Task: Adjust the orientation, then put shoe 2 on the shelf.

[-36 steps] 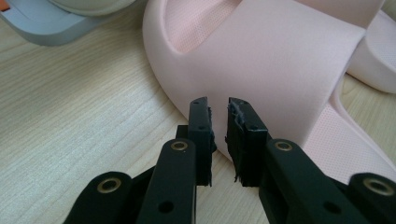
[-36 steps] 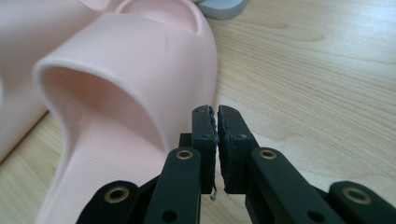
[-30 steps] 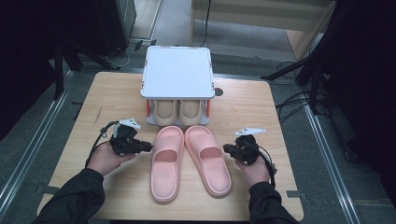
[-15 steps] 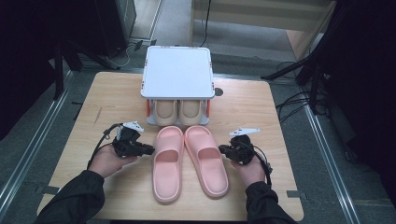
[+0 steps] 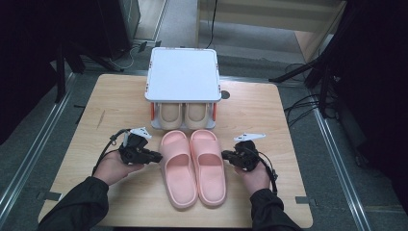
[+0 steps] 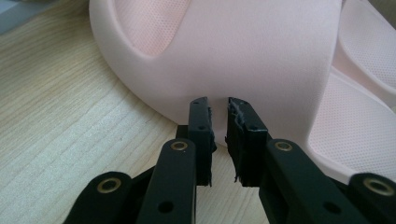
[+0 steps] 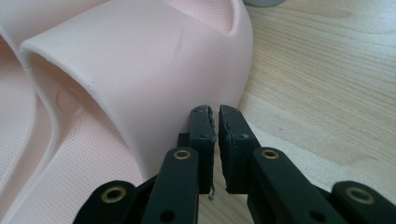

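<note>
A: High view? Wood table point(image 5: 120, 101), dark room around.
B: Pink slippers point(image 5: 192, 166) centre-front; beige pair point(image 5: 184, 114) half hidden under white rack point(image 5: 183, 74).
A: Left claw point(image 6: 218, 105)?
B: Left gripper view: narrow gap, nothing held, at slipper side.
A: Right claw point(image 7: 214, 111)?
B: Right gripper view: nearly closed, empty; contact unclear.
</note>
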Action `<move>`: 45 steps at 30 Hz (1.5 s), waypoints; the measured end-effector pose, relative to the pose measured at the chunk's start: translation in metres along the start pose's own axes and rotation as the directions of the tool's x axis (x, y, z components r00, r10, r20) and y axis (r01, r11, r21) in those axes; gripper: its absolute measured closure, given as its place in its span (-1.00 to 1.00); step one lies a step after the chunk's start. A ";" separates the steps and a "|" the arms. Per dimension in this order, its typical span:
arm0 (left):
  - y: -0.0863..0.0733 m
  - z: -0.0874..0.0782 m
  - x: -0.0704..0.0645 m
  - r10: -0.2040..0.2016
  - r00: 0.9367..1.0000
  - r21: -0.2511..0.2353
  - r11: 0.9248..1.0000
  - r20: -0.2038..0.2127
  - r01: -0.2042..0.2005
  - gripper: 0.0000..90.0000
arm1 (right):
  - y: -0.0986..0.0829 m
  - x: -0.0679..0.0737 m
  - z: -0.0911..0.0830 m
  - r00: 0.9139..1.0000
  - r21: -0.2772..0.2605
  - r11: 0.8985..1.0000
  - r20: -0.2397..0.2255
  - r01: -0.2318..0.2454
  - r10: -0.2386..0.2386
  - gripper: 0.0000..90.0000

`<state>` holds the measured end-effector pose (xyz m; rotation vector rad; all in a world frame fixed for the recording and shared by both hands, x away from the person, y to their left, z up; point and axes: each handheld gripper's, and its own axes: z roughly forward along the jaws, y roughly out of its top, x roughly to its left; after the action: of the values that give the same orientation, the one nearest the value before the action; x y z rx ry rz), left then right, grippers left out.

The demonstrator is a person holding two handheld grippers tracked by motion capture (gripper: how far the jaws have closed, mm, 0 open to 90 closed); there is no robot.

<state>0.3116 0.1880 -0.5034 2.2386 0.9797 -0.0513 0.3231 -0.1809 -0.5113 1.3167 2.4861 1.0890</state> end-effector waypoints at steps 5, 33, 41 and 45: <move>0.001 -0.008 0.004 -0.029 1.000 -0.037 0.999 -0.003 0.029 0.67 | 0.001 -0.002 -0.004 1.000 -0.029 1.000 0.000 -0.003 0.003 0.82; 0.002 -0.034 0.009 -0.089 0.996 -0.129 0.988 -0.003 0.088 0.24 | -0.005 0.059 -0.040 0.988 -0.206 0.978 -0.143 0.021 -0.051 0.42; 0.001 -0.036 0.010 -0.096 0.995 -0.139 0.986 -0.010 0.094 0.16 | -0.007 0.084 -0.023 0.987 -0.178 0.983 -0.142 0.044 -0.070 0.34; 0.001 -0.038 0.010 -0.096 0.995 -0.147 0.985 -0.011 0.094 0.15 | -0.008 0.092 -0.013 0.990 -0.159 0.985 -0.117 0.066 -0.085 0.26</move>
<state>0.3112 0.2170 -0.4766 2.0617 1.0650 -0.0011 0.2553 -0.1208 -0.4874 1.1357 2.4539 1.3532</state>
